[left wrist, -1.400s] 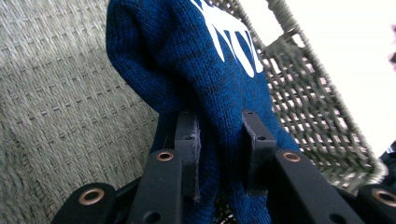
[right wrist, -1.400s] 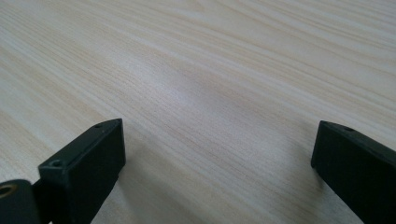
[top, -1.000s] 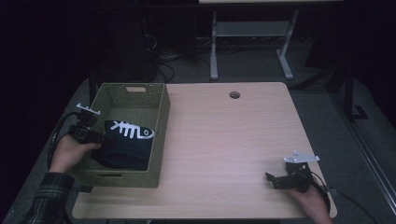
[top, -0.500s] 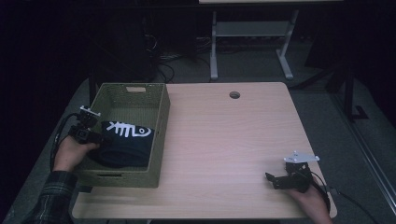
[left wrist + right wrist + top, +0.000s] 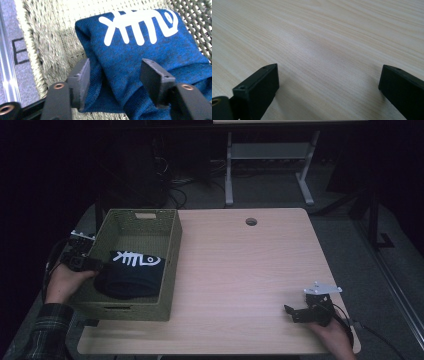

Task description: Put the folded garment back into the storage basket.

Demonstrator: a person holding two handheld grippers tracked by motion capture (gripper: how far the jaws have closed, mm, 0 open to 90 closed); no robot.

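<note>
Moved: blue cloth [image 5: 140,60] lower into basket [image 5: 170,270] | left hand-held gripper [image 5: 113,82] just opening, cloth between unpressed jaws

The blue garment [image 5: 150,57] runs off the left gripper view's bottom and right edges; in the high view the basket's near wall [image 5: 125,312] hides its lower fold.

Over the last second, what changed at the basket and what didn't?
The left gripper has just been opening its jaws, letting go of the blue folded garment, which has settled lower into the green basket; a fold lies loose between the jaws. The right gripper stayed open at the table's near corner.
</note>
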